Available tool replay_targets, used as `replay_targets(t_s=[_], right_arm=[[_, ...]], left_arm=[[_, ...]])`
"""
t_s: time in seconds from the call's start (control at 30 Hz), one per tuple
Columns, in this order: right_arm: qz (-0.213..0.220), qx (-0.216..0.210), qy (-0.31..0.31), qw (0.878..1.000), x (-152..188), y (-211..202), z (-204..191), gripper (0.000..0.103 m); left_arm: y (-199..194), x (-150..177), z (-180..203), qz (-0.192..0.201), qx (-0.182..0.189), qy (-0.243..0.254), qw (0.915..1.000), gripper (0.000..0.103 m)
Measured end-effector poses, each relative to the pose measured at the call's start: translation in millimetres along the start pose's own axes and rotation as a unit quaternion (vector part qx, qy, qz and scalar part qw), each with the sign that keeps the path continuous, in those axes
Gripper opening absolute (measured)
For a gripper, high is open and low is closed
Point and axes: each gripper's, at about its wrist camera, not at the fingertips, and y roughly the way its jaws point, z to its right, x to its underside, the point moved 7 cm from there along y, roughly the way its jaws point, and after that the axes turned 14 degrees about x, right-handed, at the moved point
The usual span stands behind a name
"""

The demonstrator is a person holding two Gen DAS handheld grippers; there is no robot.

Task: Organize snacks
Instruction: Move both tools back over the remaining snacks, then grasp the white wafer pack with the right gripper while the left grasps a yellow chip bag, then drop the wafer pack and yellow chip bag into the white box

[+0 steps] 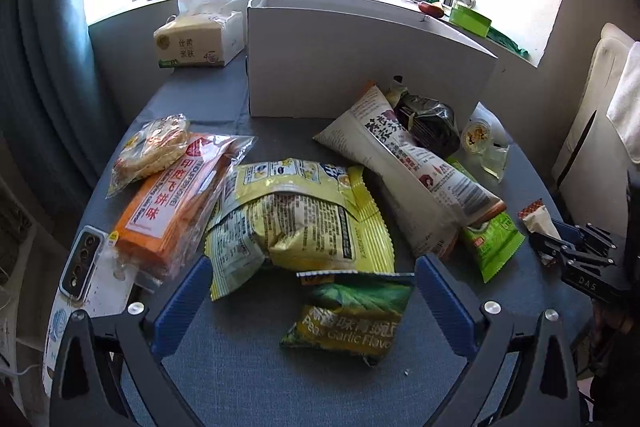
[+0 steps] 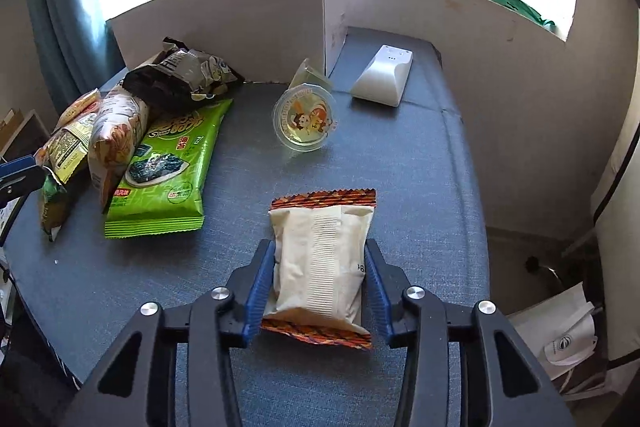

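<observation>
My right gripper [image 2: 320, 259] is shut on a small cream snack packet with orange ends [image 2: 320, 263], which lies on the blue-grey table; both blue pads press its sides. That same packet [image 1: 536, 217] and the right gripper [image 1: 560, 247] show at the right edge of the left wrist view. My left gripper [image 1: 316, 295] stands open above a green pea snack bag [image 1: 352, 315], its fingers [image 1: 182, 307] wide on either side and not touching it. Behind lie a yellow chip bag [image 1: 296, 223], an orange cracker pack [image 1: 176, 203] and a long white bag [image 1: 404, 163].
A white cardboard box [image 1: 352, 67] stands at the back of the table [image 1: 240, 379]. Beside it are a tissue pack [image 1: 200, 39], a jelly cup [image 2: 305, 121], a green seaweed pack [image 2: 168, 167], a dark seaweed bag [image 2: 180, 75] and a white device [image 2: 382, 77]. A phone [image 1: 82, 259] lies at the left edge.
</observation>
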Motion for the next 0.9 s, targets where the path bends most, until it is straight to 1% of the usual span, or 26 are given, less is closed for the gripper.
replay_targets(t_s=[0.03, 0.17, 0.27, 0.3, 0.33, 0.37, 0.43, 0.47, 0.5, 0.53, 0.6, 0.63, 0.7, 0.77, 0.9], right_arm=[[0.0, -0.004, 0.002, 1.0, 0, -2, -1, 0.047], [0.004, -0.017, 0.008, 1.0, 2, -11, -5, 0.047], [0.01, -0.026, 0.009, 1.0, 1, -21, -7, 0.047], [0.013, -0.029, 0.009, 0.999, 0, -24, -8, 0.047], [0.016, -0.031, 0.009, 0.999, -1, -27, -10, 0.047], [0.019, -0.034, 0.008, 0.999, -2, -30, -11, 0.047], [0.024, -0.038, 0.009, 0.999, -4, -35, -14, 0.047], [0.026, -0.041, 0.01, 0.999, -5, -37, -16, 0.047], [0.027, -0.045, 0.009, 0.999, -6, -39, -17, 0.047], [0.029, -0.047, 0.009, 0.998, -8, -40, -19, 0.047], [0.033, -0.052, 0.007, 0.998, -11, -45, -23, 0.047], [0.037, -0.053, 0.007, 0.998, -13, -48, -24, 0.047], [0.043, -0.056, 0.005, 0.997, -17, -54, -27, 0.047], [0.051, -0.06, 0.006, 0.997, -24, -60, -30, 0.047], [0.068, -0.078, 0.009, 0.995, -52, -68, -38, 0.047]], left_arm=[[5, -4, -5, -0.003, -0.012, -0.002, 0.9999, 0.103], [35, -20, -24, -0.035, -0.056, 0.001, 0.9978, 0.103], [47, -27, -27, -0.043, -0.052, -0.002, 0.9977, 0.103], [49, -28, -26, -0.042, -0.045, 0.0, 0.9981, 0.102], [51, -28, -25, -0.044, -0.031, -0.001, 0.9986, 0.092], [53, -27, -22, -0.049, -0.007, -0.008, 0.9988, 0.085], [51, -27, -18, -0.045, 0.001, -0.004, 0.999, 0.073], [49, -26, -15, -0.042, 0.002, 0.003, 0.9991, 0.07], [46, -26, -13, -0.038, 0.001, 0.008, 0.9993, 0.061], [42, -26, -12, -0.034, 0.006, 0.008, 0.9994, 0.058], [36, -25, -10, -0.033, 0.021, 0.004, 0.9992, 0.055], [32, -24, -10, -0.027, 0.021, 0.004, 0.9994, 0.054], [15, -27, -9, -0.004, 0.016, 0.002, 0.9999, 0.054], [-7, -34, -4, 0.03, 0.007, 0.014, 0.9994, 0.054], [-41, -65, 9, 0.083, 0.025, 0.032, 0.9957, 0.054]])
